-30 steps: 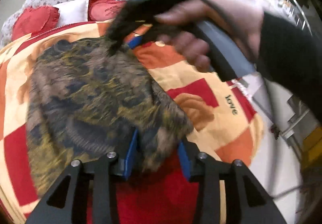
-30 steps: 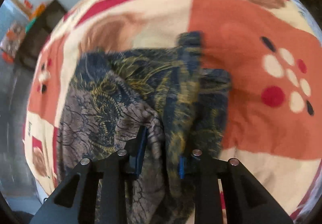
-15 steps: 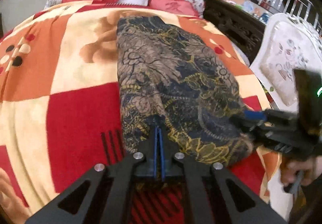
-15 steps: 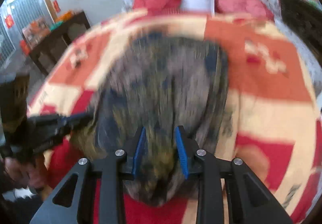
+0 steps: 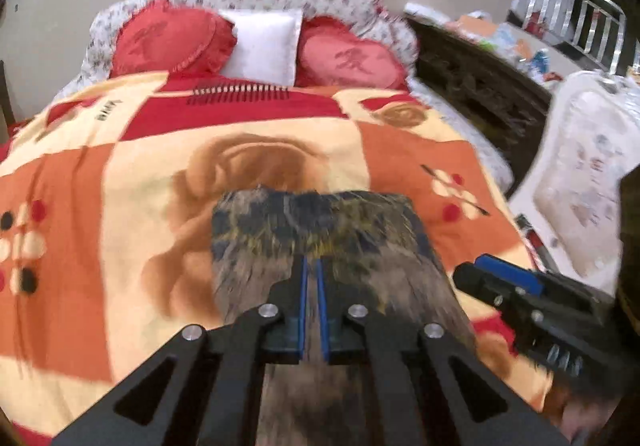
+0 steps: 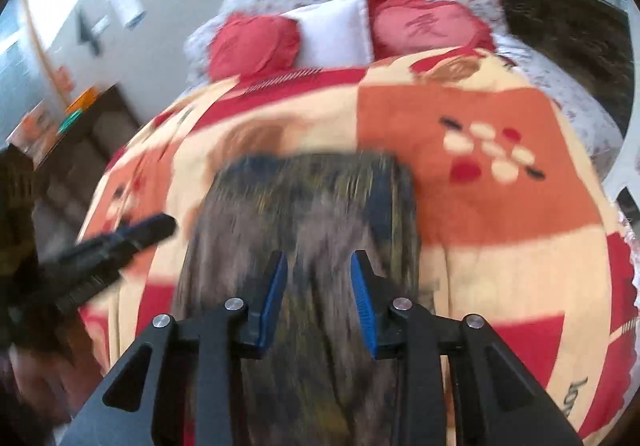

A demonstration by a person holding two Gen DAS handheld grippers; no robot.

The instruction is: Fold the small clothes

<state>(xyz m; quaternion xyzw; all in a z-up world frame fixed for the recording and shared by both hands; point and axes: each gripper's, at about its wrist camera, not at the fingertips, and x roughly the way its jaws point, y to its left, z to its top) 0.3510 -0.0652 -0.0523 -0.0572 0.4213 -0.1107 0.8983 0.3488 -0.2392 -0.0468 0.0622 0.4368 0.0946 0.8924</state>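
My left gripper [image 5: 311, 278] points steeply down toward the bed, its blue pads pressed together with a thin edge of the dark patterned garment [image 5: 320, 230] pinched between them. The garment runs away from me as a long strip across the orange, red and cream blanket [image 5: 120, 205], its far end lying flat near the middle of the bed.

My right gripper [image 6: 319, 278] is angled down likewise. Its jaws stand partly apart, with the same garment [image 6: 312, 197] passing between and under the blue pads; whether the pads press on the cloth I cannot tell through the blur.

From the left wrist view, my right gripper [image 5: 500, 278] sits just beside the garment's right edge. From the right wrist view, my left gripper [image 6: 136, 234] sits off the cloth's left edge.

Two red heart cushions [image 5: 168, 41] and a white pillow [image 5: 264, 41] lie at the headboard.
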